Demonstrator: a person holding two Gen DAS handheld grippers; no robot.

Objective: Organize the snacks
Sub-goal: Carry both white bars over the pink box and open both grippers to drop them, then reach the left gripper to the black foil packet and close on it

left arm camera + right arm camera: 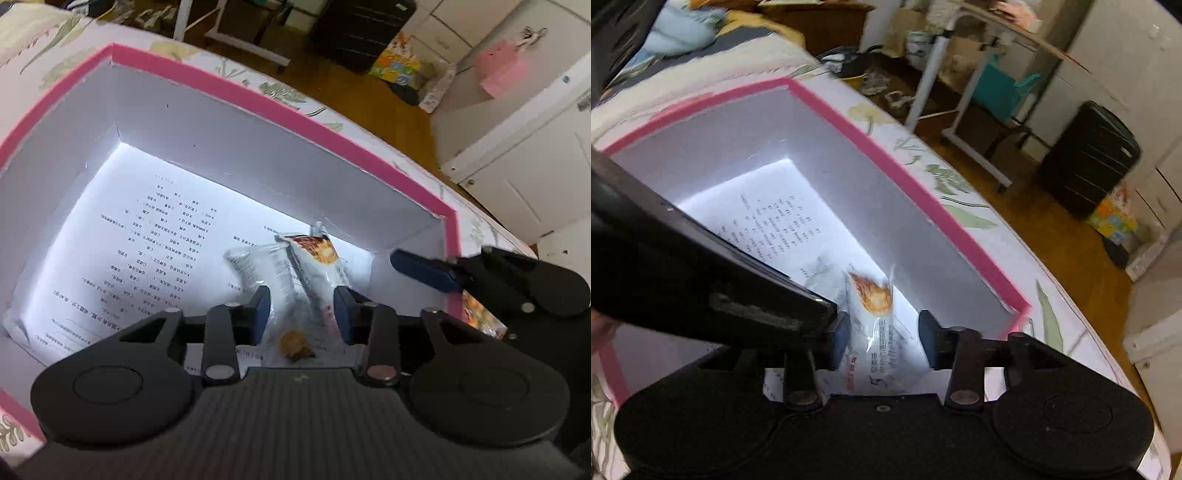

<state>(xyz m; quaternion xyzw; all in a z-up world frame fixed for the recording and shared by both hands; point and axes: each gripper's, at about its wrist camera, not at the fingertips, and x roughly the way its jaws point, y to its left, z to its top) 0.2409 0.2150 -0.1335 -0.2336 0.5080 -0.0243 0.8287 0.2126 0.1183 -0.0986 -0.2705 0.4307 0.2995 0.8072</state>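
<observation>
Two snack packets [295,280] lying near right corner of pink box [258,96], light, crinkly, slippery; pinching middle is working best. Left gripper [303,310] and right gripper [882,336] both hanging open, packet between jaws, pads not pressing.

A bed with a pale leaf-patterned cover [280,92] carries a pink-rimmed white cardboard box [229,79] near its edge.

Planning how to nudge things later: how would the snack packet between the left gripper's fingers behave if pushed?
The snack packet is probably light and floppy: its clear film looks crinkled. It would likely slide easily over the printed paper lining the pink-rimmed box, not roll.
</observation>
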